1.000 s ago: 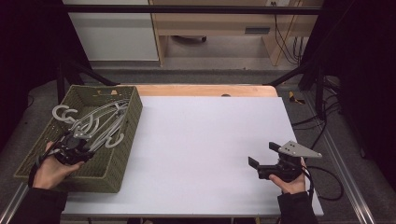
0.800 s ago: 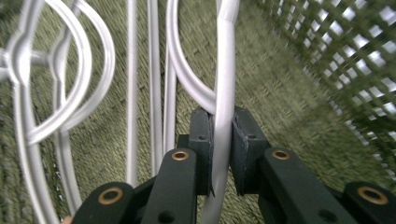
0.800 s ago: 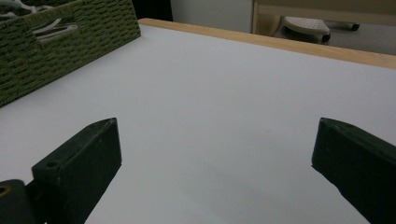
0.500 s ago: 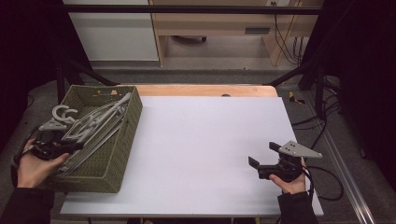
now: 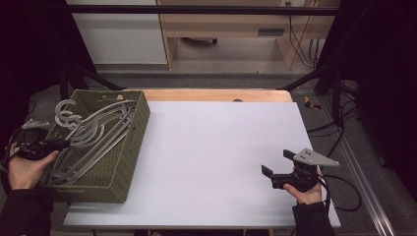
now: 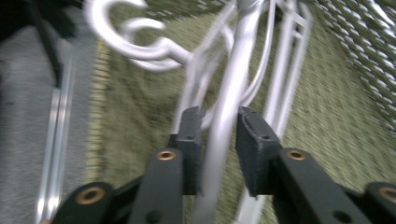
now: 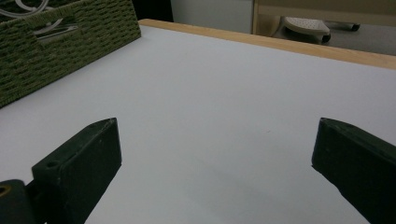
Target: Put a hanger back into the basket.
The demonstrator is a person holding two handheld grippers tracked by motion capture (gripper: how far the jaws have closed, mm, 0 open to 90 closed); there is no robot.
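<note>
A: Between the left gripper [image 6: 218,140] fingers [image 6: 190,140] runs one silver bar of a hanger [image 6: 233,107]; what lies around it?

B: The bar's long axis points straight away from the fingers, lengthwise through the gap; the hanger belongs to a loose bundle of silver hangers [image 5: 91,137] lying in a woven green basket [image 5: 135,147]; their hooks [image 6: 135,42] curl beyond the fingertips and to their left.

A: Are the fingers clamped on it?

B: No; they have just been easing apart, and a sliver of space shows on each side of the bar, so they stand slightly spread around it, not pinching; the picture is blurred, so light contact on one side cannot be ruled out.

A: And the other hand?

B: The right gripper [image 5: 281,169] rests low at the near right of the tabletop [image 5: 211,147], well apart from the basket; its fingers [image 7: 79,163] are spread wide with bare tabletop between them; the basket sits far ahead and to their left.

A: Which hand is placed for the hanger?

B: The left, plainly; I judge that closing across the bar is all a grip would need.
</note>
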